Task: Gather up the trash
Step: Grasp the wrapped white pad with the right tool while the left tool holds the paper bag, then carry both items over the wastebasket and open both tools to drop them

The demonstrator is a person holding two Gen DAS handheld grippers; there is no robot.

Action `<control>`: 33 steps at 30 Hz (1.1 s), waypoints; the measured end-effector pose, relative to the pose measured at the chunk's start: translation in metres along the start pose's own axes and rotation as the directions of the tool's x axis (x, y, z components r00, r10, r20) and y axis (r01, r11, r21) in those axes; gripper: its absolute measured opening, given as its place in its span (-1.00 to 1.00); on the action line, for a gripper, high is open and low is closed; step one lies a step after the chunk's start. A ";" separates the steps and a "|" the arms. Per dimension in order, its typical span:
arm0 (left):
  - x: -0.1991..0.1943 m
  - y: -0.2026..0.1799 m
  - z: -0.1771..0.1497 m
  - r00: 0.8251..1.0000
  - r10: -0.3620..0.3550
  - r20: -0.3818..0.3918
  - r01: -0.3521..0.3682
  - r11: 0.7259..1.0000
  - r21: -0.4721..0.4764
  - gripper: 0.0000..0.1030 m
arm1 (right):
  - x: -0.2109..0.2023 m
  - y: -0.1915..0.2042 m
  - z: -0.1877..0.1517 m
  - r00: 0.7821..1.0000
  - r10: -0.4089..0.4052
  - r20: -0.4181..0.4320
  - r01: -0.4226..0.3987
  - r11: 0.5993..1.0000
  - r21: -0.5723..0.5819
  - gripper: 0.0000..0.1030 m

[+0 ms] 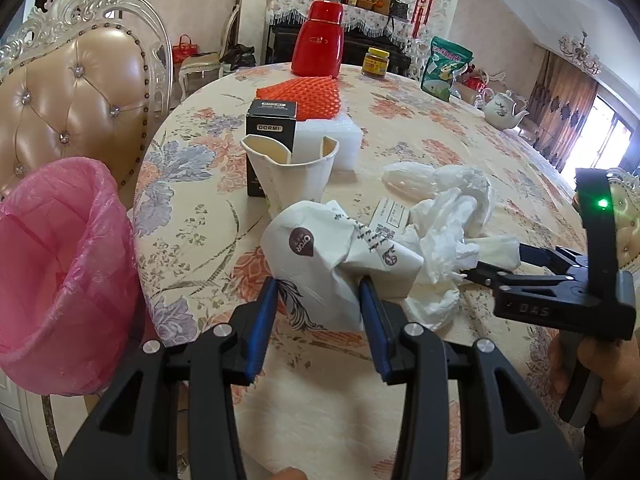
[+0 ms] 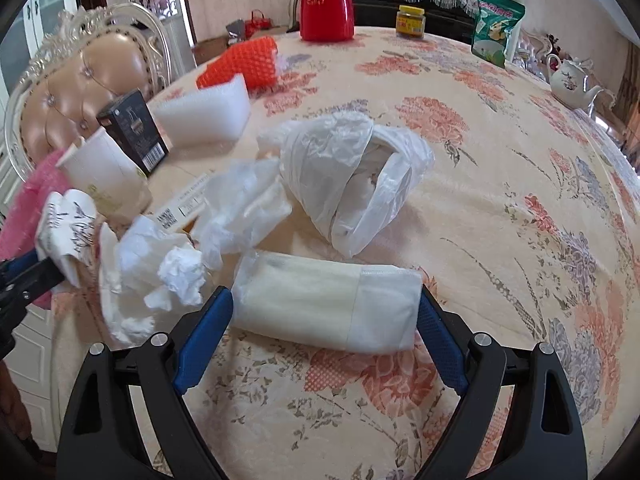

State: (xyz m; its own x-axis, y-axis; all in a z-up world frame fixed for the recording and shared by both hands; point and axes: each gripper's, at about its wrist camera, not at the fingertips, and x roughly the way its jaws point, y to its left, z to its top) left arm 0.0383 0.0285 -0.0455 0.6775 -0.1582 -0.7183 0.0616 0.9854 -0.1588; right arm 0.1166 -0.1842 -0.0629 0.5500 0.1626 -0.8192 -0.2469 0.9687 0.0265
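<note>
Your left gripper [image 1: 320, 292] pinches the crumpled paper bag [image 1: 320, 248], beside the pink-lined bin [image 1: 60, 272] for the drop; your right gripper [image 2: 324, 312] straddles the tissue pack [image 2: 328, 308], jaws wide.

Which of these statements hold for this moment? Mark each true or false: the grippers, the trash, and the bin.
1. The left gripper is clamped on the printed white paper bag. True.
2. The pink-lined bin stands on the table between the two grippers. False: it sits off the table's edge, to the left gripper's left.
3. The right gripper has its fingers on either side of a white tissue pack. True.
4. The red thermos lies on its side. False: it stands upright at the table's far side.
5. The paper cup is already in the bin. False: it is on the table.
</note>
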 end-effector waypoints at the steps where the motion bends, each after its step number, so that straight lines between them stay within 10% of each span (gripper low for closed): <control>1: -0.001 0.000 0.000 1.000 -0.003 0.000 0.003 1.000 0.000 -0.21 | 0.000 0.000 0.000 1.000 -0.002 0.000 0.002 1.000 -0.002 0.62; 33: -0.043 0.009 0.017 0.993 0.012 0.121 -0.011 1.000 -0.009 -0.21 | -0.081 -0.014 0.009 0.979 0.036 0.201 -0.040 0.999 0.017 0.41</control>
State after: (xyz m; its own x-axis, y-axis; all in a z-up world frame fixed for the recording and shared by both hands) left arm 0.0217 0.0450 -0.0044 0.7622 -0.1376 -0.6326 0.0479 0.9865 -0.1568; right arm 0.0830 -0.2096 0.0086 0.6898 0.2313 -0.6861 -0.2550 0.9645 0.0688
